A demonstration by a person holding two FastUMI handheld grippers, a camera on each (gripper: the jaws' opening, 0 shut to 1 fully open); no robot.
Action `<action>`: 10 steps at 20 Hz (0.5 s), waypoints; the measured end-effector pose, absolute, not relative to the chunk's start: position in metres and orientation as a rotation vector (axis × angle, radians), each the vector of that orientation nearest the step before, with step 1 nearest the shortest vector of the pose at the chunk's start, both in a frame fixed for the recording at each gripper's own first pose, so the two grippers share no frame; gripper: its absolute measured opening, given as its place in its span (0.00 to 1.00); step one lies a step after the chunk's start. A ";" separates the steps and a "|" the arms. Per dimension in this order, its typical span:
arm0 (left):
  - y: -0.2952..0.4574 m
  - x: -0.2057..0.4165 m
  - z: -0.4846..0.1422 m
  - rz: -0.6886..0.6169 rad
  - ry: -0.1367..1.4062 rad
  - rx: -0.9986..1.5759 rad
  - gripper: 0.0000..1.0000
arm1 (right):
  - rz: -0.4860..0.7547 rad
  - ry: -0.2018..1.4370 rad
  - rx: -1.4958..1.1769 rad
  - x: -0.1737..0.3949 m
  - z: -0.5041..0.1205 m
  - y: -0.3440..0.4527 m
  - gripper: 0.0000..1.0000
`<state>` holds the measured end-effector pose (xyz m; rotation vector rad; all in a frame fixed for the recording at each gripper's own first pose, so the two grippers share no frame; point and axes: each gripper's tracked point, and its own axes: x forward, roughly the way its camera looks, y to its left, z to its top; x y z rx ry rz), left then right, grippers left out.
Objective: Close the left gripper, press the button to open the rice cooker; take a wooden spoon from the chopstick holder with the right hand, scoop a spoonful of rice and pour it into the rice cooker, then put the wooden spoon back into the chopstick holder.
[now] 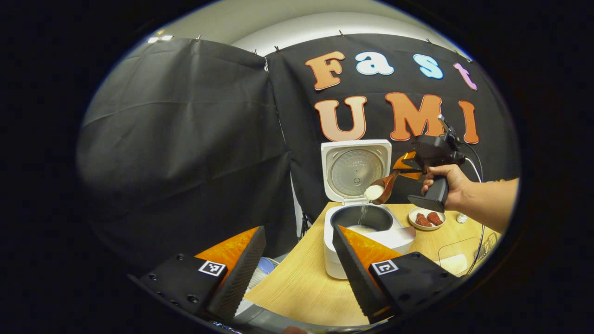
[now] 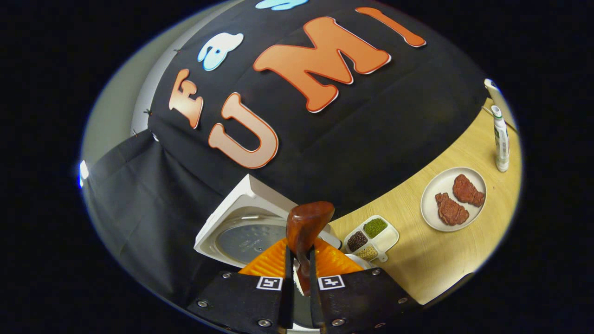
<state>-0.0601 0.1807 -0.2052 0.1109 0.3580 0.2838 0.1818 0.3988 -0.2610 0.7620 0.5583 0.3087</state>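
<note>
The white rice cooker [image 1: 332, 232] stands open on the wooden table, its lid [image 1: 356, 169] upright. A hand holds my right gripper [image 1: 403, 169] above the pot, shut on the handle of a wooden spoon [image 1: 384, 187]. The spoon is tilted, and white rice [image 1: 363, 213] streams from it into the dark inner pot [image 1: 371, 215], which holds some rice. My left gripper [image 1: 298, 232] hangs open and holds nothing, near the table's left edge in front of the cooker. In the right gripper view, the right gripper [image 2: 299, 262] clamps the spoon [image 2: 307, 221] over the cooker's lid [image 2: 246, 234].
A white plate [image 1: 427, 226] with two red-brown pieces sits right of the cooker, also seen as the plate [image 2: 434, 211]. A divided dish of beans [image 2: 387, 241] lies beside the cooker. A clear container [image 1: 457, 260] stands at the front right. A slim bottle [image 2: 500, 139] stands farther right.
</note>
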 end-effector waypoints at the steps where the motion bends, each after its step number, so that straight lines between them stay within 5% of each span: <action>1: 0.182 -0.061 -0.206 0.286 0.359 0.111 0.98 | 0.318 0.549 0.725 0.183 -0.258 0.402 0.13; 10: 0.181 -0.064 -0.208 0.283 0.364 0.107 0.98 | 0.343 0.470 0.547 0.186 -0.249 0.401 0.13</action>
